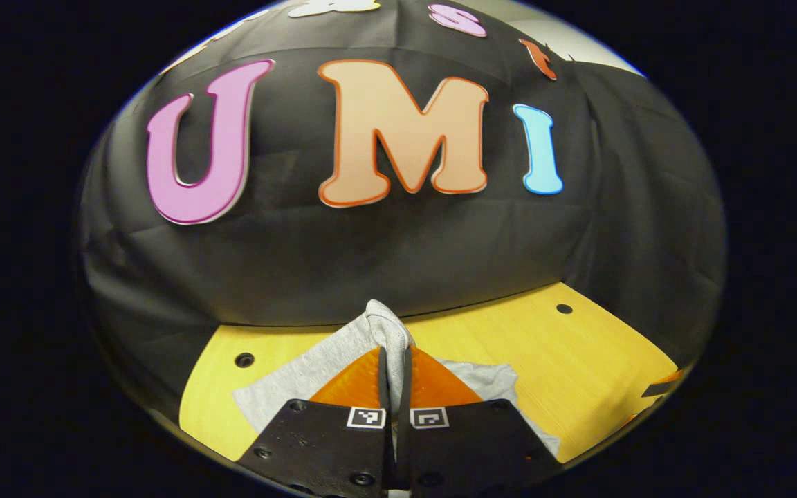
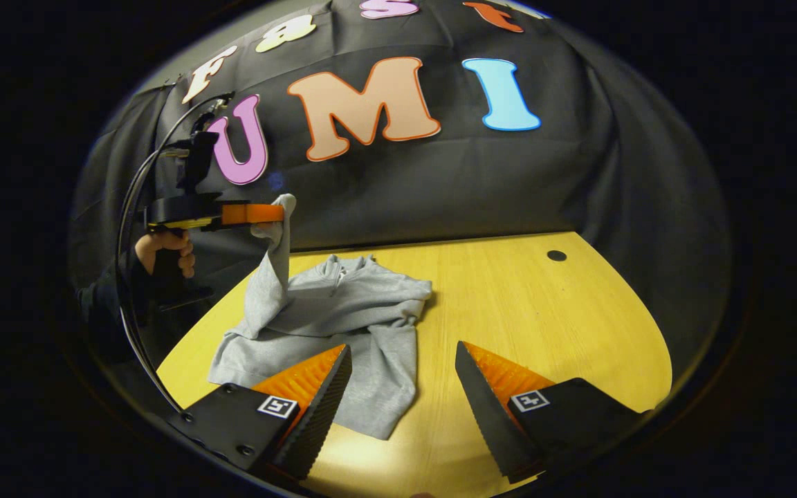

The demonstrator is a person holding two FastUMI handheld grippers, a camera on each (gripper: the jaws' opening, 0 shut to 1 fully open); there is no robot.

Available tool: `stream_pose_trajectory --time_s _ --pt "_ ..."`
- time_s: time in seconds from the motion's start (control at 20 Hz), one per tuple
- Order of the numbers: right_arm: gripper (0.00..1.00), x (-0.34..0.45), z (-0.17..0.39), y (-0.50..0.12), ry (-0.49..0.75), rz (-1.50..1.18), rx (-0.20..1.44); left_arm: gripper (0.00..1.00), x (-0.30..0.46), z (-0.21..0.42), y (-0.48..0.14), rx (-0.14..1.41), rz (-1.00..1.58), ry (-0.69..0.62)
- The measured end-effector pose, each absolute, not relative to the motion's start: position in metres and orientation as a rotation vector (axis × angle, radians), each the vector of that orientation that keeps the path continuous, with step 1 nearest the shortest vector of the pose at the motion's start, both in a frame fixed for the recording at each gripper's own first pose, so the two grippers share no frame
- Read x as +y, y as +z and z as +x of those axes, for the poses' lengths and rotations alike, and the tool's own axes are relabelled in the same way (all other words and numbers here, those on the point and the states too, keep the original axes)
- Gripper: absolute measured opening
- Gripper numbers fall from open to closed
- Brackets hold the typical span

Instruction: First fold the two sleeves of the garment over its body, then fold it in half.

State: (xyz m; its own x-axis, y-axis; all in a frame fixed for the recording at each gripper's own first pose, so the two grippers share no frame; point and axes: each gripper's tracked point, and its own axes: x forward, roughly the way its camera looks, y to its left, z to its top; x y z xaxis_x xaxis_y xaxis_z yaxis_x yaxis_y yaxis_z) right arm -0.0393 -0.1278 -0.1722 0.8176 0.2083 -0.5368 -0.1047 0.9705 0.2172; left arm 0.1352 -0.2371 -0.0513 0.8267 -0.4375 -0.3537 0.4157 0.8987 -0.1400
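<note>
While the grey sweatshirt (image 2: 343, 311) lies spread on the yellow wooden table (image 2: 544, 325), w/ its collar toward the booth wall and its hem near my right tool, one sleeve (image 2: 275, 266) is pulled up off the cloth, so I judge I'm in step one: first sleeve fold, mid-carry. Left gripper (image 1: 394, 360) has its jaws closed down to a narrow slit on the sleeve end, a grey wad of fabric poking out past the tips in the left gripper view; from the right gripper view I see that same gripper (image 2: 260, 213) held level above the table's left side, a hand (image 2: 163, 252) on its grip, sleeve hanging down from it to the shoulder area. Other sleeve (image 2: 388, 387) lies flat, running down toward the near edge, not yet folded as far as I can tell. Right gripper (image 2: 402, 394) is wide open, holding nothing, low over the near edge w/ one finger over the hem and the other over bare wood. Next, imo: carry the held cuff across toward the chest, lower it till the sleeve lies flat over the body, then release. Needs slack kept out so it doesn't bunch; the torso already looks rumpled near the collar. After that the right tool takes the flat sleeve, then the half fold.
</note>
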Motion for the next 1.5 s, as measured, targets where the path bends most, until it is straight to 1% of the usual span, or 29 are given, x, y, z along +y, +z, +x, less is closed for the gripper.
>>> stream_pose_trajectory --time_s 0.3,0.65,0.75,0.85,1.0,1.25,1.5 --pt "0.96 -0.158 -0.061 -0.179 0.117 0.182 0.603 0.0 -0.319 0.126 -0.108 0.506 -0.04 -0.547" --pt "0.96 -0.166 -0.067 -0.18 0.113 0.171 0.615 0.01 -0.371 0.115 -0.175 0.627 0.031 -0.605" --pt "0.96 -0.161 -0.065 -0.178 0.126 0.165 0.611 0.12 -0.379 0.111 -0.169 0.611 -0.013 -0.621" --pt "0.96 -0.153 -0.06 -0.181 0.146 0.164 0.607 0.45 -0.373 0.109 -0.156 0.58 -0.021 -0.623" --pt "0.96 -0.132 -0.048 -0.179 0.184 0.164 0.598 0.95 -0.344 0.112 -0.136 0.517 0.001 -0.574" --pt "0.96 -0.098 -0.033 -0.176 0.232 0.158 0.577 0.94 -0.278 0.108 -0.098 0.423 -0.025 -0.491" --pt "0.96 -0.081 -0.013 -0.176 0.207 0.145 0.544 0.95 -0.194 0.088 -0.075 0.36 -0.037 -0.386"
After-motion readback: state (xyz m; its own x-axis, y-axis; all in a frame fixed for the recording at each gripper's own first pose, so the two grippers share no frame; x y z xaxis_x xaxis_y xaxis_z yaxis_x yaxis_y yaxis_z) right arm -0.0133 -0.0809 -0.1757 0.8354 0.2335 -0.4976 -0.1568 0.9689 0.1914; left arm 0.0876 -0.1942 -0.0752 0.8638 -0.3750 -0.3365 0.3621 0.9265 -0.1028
